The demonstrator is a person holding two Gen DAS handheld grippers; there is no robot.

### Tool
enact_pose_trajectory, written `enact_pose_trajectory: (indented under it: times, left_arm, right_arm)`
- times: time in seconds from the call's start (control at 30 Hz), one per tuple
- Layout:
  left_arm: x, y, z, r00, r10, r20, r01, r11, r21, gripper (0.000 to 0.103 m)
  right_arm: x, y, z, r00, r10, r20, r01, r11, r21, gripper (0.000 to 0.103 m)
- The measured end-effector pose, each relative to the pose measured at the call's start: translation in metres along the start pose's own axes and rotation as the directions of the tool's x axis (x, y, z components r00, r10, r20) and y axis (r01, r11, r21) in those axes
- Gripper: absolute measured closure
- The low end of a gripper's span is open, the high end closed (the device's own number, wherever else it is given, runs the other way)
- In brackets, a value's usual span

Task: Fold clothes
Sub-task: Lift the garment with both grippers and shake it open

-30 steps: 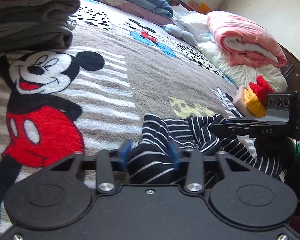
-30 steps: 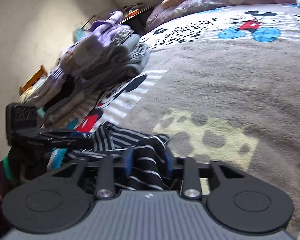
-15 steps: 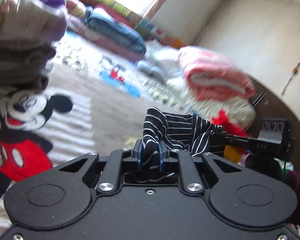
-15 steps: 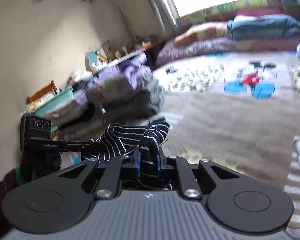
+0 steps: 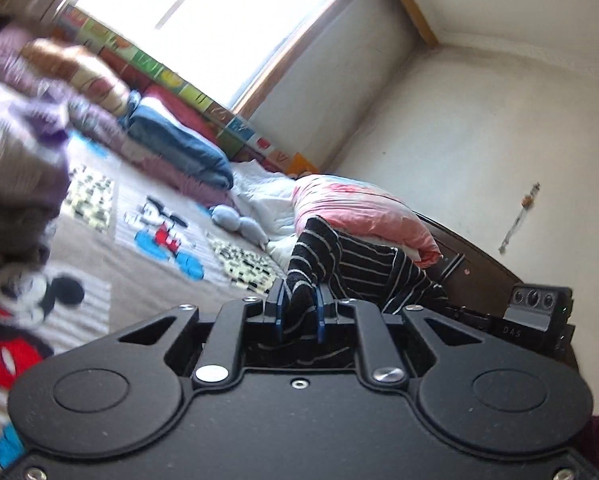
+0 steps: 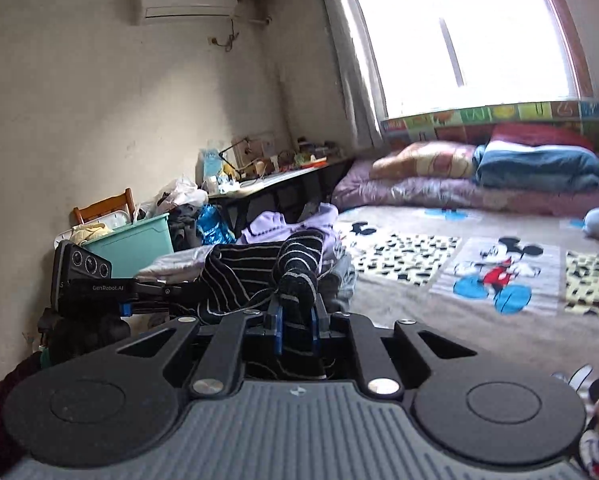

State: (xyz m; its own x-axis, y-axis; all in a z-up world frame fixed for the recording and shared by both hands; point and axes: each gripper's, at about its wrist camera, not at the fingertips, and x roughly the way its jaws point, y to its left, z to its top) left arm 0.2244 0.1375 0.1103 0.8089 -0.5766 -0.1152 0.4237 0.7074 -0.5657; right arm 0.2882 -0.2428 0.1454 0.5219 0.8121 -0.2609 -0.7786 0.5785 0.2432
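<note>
A black garment with thin white stripes (image 5: 355, 264) hangs in the air between my two grippers, lifted off the bed. My left gripper (image 5: 298, 311) is shut on one bunched corner of it. My right gripper (image 6: 295, 318) is shut on another corner of the striped garment (image 6: 255, 276). The right gripper also shows at the right of the left wrist view (image 5: 531, 316), and the left gripper at the left of the right wrist view (image 6: 95, 284). The cloth between them sags in folds.
The bed carries a Mickey Mouse blanket (image 6: 439, 292). A stack of folded clothes (image 5: 15, 184) stands at its left side. Pillows and a blue quilt (image 6: 535, 168) lie under the window, a pink quilt (image 5: 359, 216) by the wooden headboard. A teal bin (image 6: 135, 244) and cluttered desk stand beyond the bed.
Both grippers have closed on the striped garment and lifted it off the blanket. Both cameras now tilt up toward the window and walls.
</note>
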Motion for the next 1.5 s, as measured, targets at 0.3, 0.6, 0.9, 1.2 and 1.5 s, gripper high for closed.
enact_pose_trajectory:
  times: [0.3,0.6,0.9,1.2,1.5]
  left_arm:
    - [0.014,-0.052,0.057,0.997,0.066,-0.025,-0.060,0.978,0.198,0.091]
    - [0.071,-0.051,0.108,0.984,0.174,-0.028,-0.155,0.929,0.336,0.091]
    - [0.140,-0.034,0.144,0.968,0.251,-0.016,-0.222,0.883,0.412,0.091]
    - [0.154,-0.023,0.134,0.973,0.230,0.024,-0.218,0.877,0.428,0.091]
    - [0.094,-0.021,0.025,0.971,0.223,-0.090,-0.155,0.866,0.476,0.091]
  right_arm:
    - [-0.025,0.014,0.051,0.998,-0.044,0.050,0.048,0.996,-0.075,0.089]
    - [-0.001,-0.016,0.086,0.993,-0.100,0.060,0.104,0.992,-0.077,0.089]
    - [0.049,-0.075,0.108,0.981,-0.184,0.058,0.187,0.980,-0.062,0.089]
    - [0.067,-0.101,0.099,0.955,-0.265,0.131,0.277,0.957,-0.086,0.089]
    - [0.046,-0.048,-0.014,0.968,-0.248,0.030,0.250,0.956,-0.152,0.089]
